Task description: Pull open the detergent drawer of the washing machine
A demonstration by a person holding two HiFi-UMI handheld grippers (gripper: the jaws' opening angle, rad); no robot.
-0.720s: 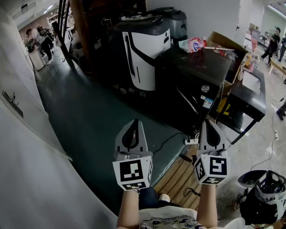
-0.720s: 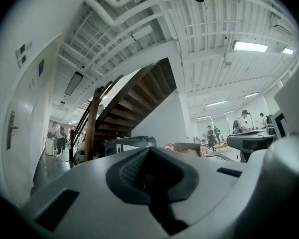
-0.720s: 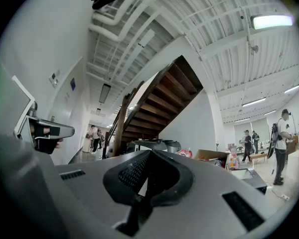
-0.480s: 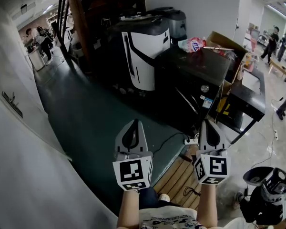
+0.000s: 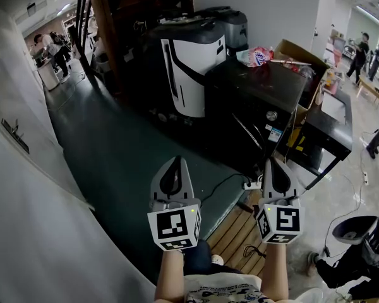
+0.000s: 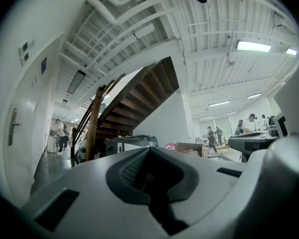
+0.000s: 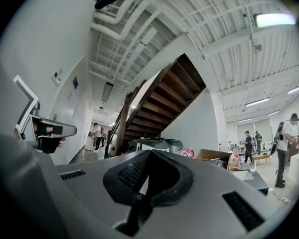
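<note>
The washing machine (image 5: 256,103) is a dark box at the centre right of the head view, with a round knob (image 5: 272,116) on its front. I cannot make out its detergent drawer. My left gripper (image 5: 175,160) and right gripper (image 5: 273,162) are held side by side and level, well short of the machine and over the floor. Both are shut with nothing between the jaws. In the left gripper view the left gripper (image 6: 148,151) points toward the stairs, and in the right gripper view the right gripper (image 7: 150,153) does the same.
A black-and-white appliance (image 5: 189,62) stands left of the washing machine, under a wooden staircase (image 5: 104,24). A cardboard box (image 5: 303,59) and a pink bag (image 5: 258,57) lie on top. A power strip with cable (image 5: 252,185) and wooden slats (image 5: 237,235) are near my feet. A white wall (image 5: 25,188) is on the left.
Both grippers stay where they were, still shut. Someone at the bottom right edge of the head view has shifted to the right.
</note>
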